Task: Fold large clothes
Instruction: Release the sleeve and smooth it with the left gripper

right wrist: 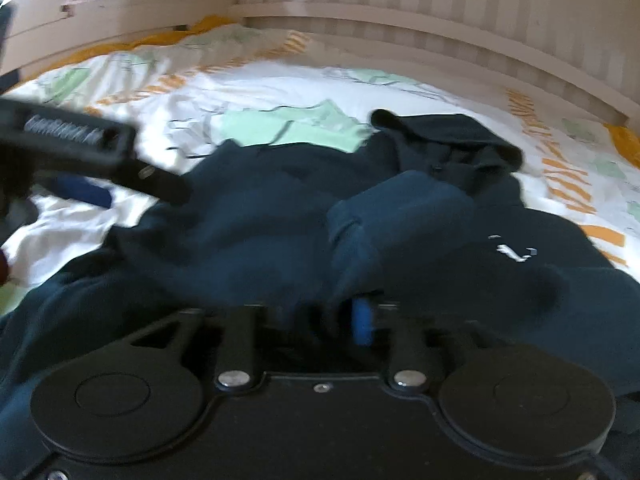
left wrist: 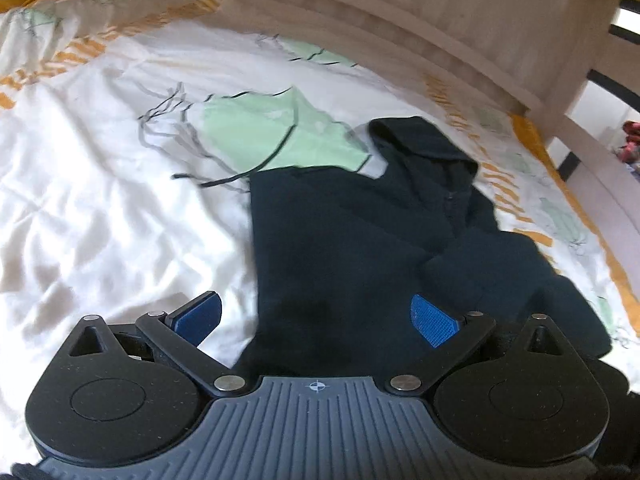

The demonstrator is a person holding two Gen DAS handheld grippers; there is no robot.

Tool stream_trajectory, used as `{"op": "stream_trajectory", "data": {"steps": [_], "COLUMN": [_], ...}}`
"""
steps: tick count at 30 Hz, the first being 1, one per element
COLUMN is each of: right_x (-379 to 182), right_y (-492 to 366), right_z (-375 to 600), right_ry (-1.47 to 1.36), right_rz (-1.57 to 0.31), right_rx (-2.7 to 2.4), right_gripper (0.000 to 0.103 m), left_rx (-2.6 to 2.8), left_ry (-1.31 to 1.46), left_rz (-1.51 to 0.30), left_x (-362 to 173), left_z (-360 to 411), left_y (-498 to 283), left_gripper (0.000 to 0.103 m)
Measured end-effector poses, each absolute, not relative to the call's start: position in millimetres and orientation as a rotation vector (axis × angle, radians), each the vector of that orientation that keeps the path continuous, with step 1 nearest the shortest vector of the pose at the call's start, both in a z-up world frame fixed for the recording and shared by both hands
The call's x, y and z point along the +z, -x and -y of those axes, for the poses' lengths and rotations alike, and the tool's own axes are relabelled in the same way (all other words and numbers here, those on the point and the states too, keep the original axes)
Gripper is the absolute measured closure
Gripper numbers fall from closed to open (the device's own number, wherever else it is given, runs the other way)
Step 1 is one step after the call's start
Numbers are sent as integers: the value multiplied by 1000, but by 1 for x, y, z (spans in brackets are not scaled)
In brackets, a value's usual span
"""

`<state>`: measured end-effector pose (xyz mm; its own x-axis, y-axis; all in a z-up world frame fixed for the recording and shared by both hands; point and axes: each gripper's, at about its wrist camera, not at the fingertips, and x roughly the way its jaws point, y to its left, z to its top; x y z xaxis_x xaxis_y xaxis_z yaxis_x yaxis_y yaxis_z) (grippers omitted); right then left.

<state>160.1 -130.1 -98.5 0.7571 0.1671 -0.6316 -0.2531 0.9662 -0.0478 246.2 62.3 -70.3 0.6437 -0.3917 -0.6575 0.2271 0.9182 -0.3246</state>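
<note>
Left tool (left wrist: 316,320) hovering wide, empty, over dark navy hooded sweatshirt (left wrist: 352,240) lying part-folded on patterned white bed duvet (left wrist: 100,160). Right tool (right wrist: 320,320) obscured by fabric, grip unclear. Next: probably regrasp hem, fold toward hood.

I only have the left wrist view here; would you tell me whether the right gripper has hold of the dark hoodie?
Observer: Fabric of the dark hoodie is bunched between the fingers of the right gripper; blur hides whether the pads press it.
Operator: Thank you. Is a sleeve folded in?
Observer: Yes, one sleeve lies across the middle of the body, running towards the right gripper.
Operator: Is there any marking on the fabric?
Observer: A small white logo shows on the part to the right of that sleeve.
</note>
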Motion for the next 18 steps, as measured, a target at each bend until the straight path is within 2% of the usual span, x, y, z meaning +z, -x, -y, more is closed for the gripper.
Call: {"op": "stream_trajectory", "data": {"steps": [1, 8, 18], "right_x": [-96, -85, -79], "right_y": [-155, -136, -108], "right_z": [131, 147, 206], "right_ry": [141, 116, -28], "right_rz": [-667, -622, -651], "right_rx": [237, 227, 79], "right_gripper": [34, 30, 25], "left_rx": [-369, -462, -576], "left_ry": [222, 199, -12], "left_rz": [-791, -779, -760], "left_x": [-69, -59, -61], "left_z": [-61, -26, 51], "left_y": [-244, -240, -228], "left_gripper": [0, 0, 0]}}
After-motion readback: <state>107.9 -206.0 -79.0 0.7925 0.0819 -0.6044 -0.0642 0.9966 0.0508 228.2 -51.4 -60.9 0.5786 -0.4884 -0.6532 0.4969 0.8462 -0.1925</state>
